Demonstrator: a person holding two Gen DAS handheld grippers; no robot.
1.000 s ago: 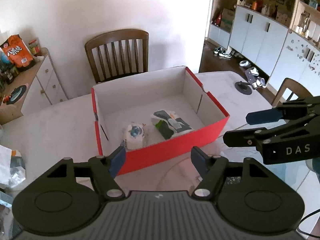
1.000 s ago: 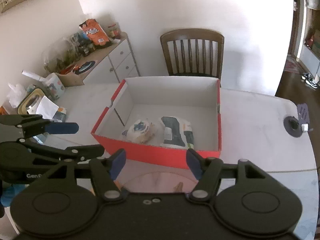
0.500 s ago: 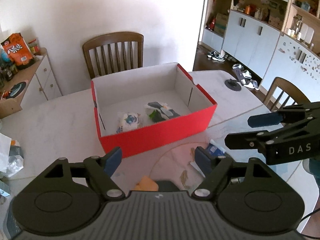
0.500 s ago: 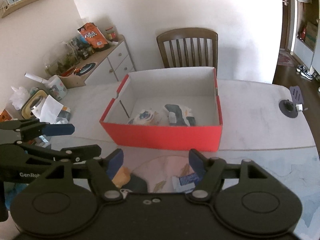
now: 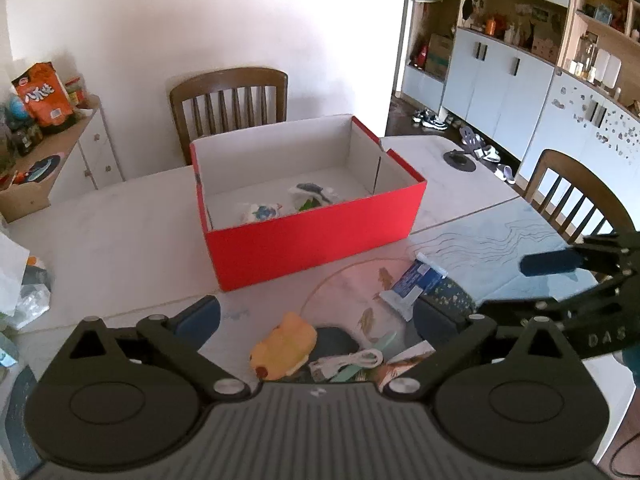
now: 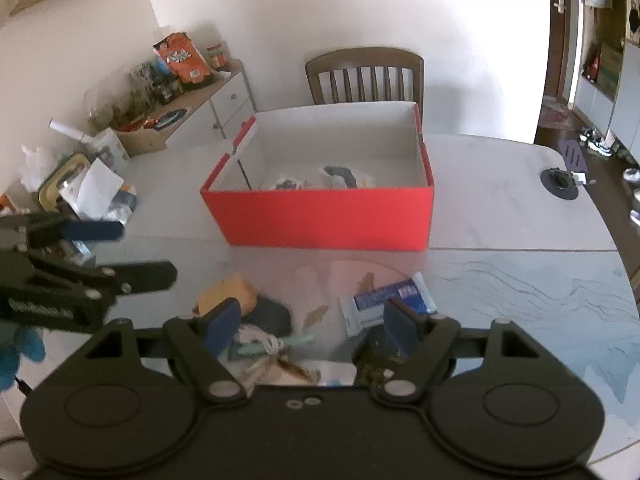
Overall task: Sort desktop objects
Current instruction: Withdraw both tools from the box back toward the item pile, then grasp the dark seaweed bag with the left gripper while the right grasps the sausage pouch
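Observation:
A red box (image 5: 316, 236) (image 6: 328, 220) stands on the table with two wrapped packets inside. In front of it lies a heap: a yellow toy (image 5: 282, 346) (image 6: 228, 296), a blue-and-white packet (image 5: 412, 284) (image 6: 384, 300), a white cable (image 5: 352, 360), a mint-green stick (image 6: 264, 346) and a dark patterned roll (image 5: 452, 292). My left gripper (image 5: 316, 316) hangs above the heap, its jaws opening wide, nothing between them. My right gripper (image 6: 310, 322) is over the same heap, jaws opening, pressing on nothing.
Two wooden chairs (image 5: 228, 100) (image 5: 576, 196) stand at the table. A sideboard (image 6: 188, 116) with snack bags is at the left, beside loose bags and paper (image 6: 96, 188). A black disc (image 6: 560, 180) lies at the far right. White cupboards (image 5: 520, 76) line the right wall.
Both grippers have drawn back from the red box and sunk a little, bringing the heap of small objects into view beneath them. Both pairs of jaws stand wider than before.

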